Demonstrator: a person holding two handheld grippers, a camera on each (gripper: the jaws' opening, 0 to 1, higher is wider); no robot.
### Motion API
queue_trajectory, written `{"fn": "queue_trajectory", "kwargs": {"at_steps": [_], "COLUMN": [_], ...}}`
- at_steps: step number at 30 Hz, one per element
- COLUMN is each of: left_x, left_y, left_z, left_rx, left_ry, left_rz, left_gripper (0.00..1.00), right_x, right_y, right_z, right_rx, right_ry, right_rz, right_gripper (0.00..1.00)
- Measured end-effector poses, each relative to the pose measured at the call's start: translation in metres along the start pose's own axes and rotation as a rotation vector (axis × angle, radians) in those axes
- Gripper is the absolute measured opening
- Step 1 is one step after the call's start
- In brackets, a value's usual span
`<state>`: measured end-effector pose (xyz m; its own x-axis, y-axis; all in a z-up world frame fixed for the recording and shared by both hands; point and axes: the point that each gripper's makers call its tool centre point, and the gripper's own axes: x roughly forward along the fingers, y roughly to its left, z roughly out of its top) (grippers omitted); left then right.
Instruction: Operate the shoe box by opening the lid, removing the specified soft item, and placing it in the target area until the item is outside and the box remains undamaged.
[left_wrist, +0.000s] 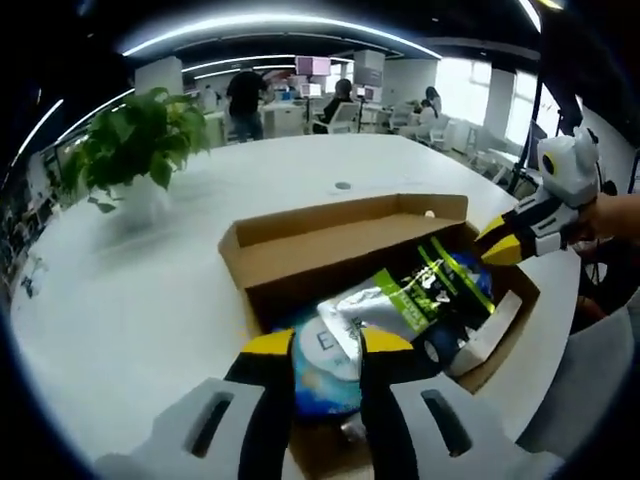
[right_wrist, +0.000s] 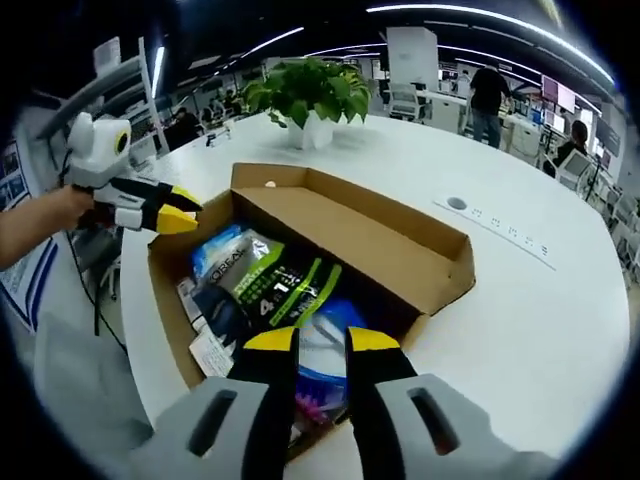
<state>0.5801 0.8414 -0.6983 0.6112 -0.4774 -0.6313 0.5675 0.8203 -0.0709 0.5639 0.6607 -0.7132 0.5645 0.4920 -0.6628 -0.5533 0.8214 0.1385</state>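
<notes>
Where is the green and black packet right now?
The green and black packet lies inside the open cardboard shoe box on the white table, atop other packets; in the left gripper view it sits just beyond the left gripper.

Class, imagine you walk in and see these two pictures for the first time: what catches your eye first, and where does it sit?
First comes the open cardboard shoe box on the white round table, stuffed with soft packets, a green-and-black packet lying on top. Next, two yellow-tipped grippers: the right gripper hangs over the near end of the box, the left gripper at its far corner. Beyond the box stands a leafy potted plant.
</notes>
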Motion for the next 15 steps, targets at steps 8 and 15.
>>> {"fn": "queue_trajectory", "kwargs": {"at_steps": [8, 15], "left_x": [0.002, 0.005], "left_y": [-0.008, -0.01], "left_z": [-0.01, -0.015], "left_rx": [0.017, 0.009], "left_ry": [0.017, 0.029], "left_rz": [-0.018, -0.033], "left_gripper": [0.28, 0.28], "right_x": [0.016, 0.026], "right_y": [0.01, 0.015], "right_z": [-0.008, -0.007], "right_rx": [0.031, 0.047], "right_ry": [0.043, 0.061], "right_rz": [0.044, 0.064], "right_gripper": [0.19, 0.16]}}
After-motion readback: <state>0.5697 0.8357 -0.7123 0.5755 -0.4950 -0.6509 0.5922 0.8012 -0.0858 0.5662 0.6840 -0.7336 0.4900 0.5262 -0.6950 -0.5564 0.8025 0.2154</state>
